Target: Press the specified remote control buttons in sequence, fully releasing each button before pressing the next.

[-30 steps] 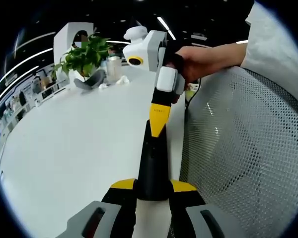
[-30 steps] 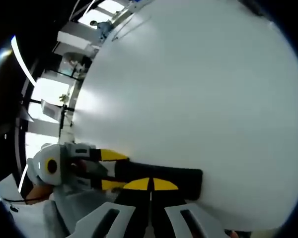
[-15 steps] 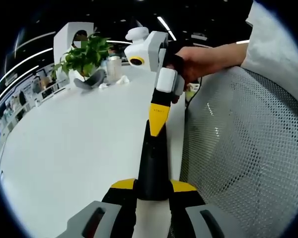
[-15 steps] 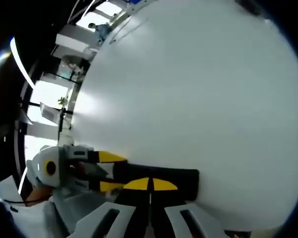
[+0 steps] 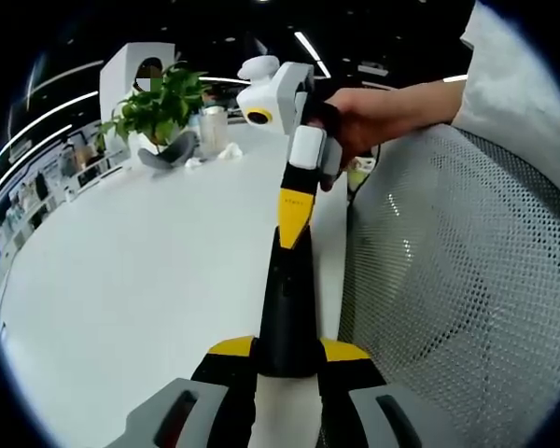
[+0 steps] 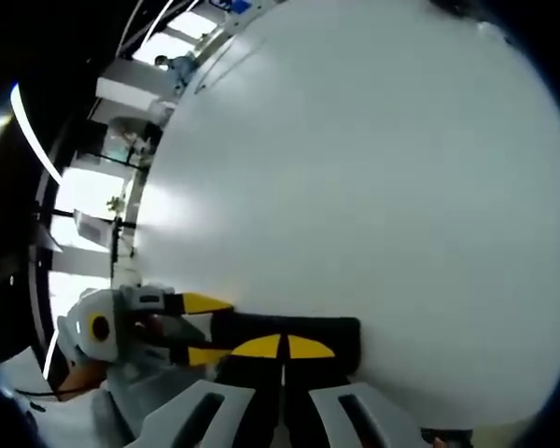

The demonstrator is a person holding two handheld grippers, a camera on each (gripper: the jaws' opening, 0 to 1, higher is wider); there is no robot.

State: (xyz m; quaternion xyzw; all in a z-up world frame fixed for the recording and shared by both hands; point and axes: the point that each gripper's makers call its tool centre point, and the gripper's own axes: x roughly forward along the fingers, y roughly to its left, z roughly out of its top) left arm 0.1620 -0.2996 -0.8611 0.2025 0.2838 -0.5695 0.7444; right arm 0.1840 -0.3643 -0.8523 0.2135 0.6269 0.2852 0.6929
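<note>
Remote being clamped in the left claw.
Right claw (jaws together) is touching its far end, above the white desk.

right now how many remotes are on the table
1. The black remote lies at the table edge, held in the left tool, with the right tool at its far end.

White table — mesh chair

Buttons? Can't see any.
The remote shows only a plain black body; the left gripper covers its near end.
</note>
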